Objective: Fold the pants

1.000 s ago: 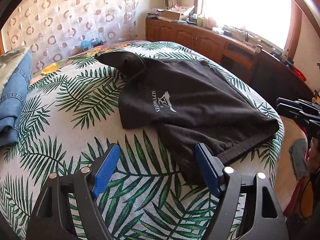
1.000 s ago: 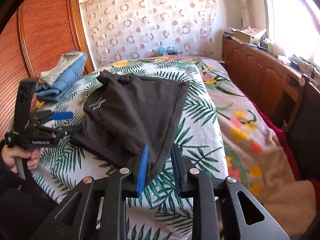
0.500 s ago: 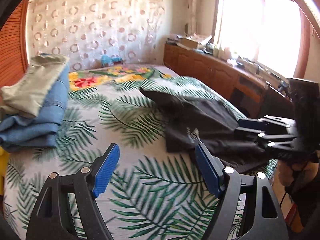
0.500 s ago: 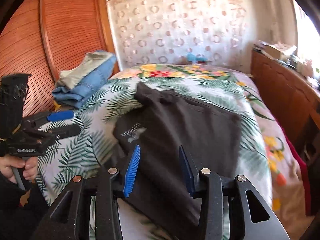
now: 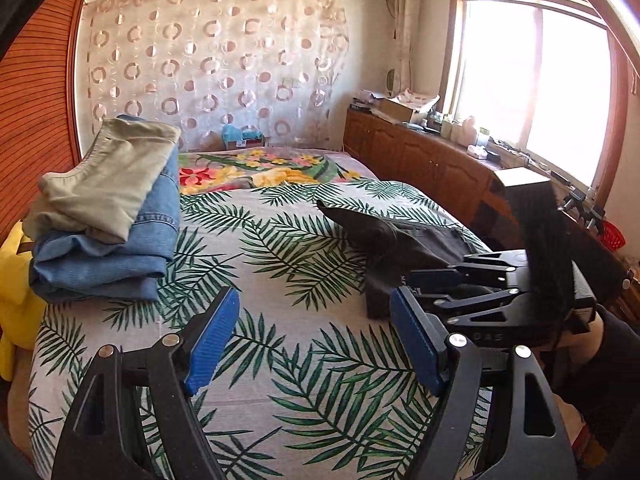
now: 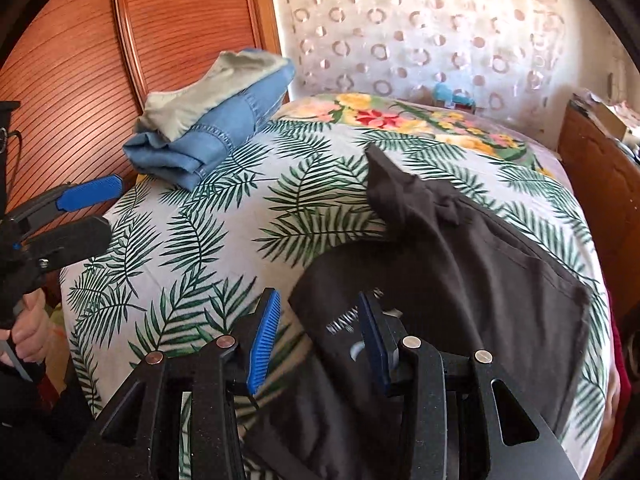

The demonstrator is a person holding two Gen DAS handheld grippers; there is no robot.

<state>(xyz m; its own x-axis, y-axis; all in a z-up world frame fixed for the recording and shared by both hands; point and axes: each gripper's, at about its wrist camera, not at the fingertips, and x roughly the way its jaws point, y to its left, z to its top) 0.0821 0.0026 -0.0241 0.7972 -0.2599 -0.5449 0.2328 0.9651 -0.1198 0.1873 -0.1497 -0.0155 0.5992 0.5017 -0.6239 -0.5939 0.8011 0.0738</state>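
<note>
Both grippers spread, nothing held; black pants flat on the bed.

Left gripper [image 5: 312,340] hovers over bare palm-print bedspread [image 5: 280,320], blue pads wide apart. Right gripper [image 6: 320,344] sits low over the near left corner of the black pants [image 6: 460,280], pads apart with the white logo print between them, fabric not pinched. Pants lie right of centre on the bed, one corner bunched up at the far end. Folded jeans stack [image 5: 108,216] with a beige garment on top, far left.
</note>
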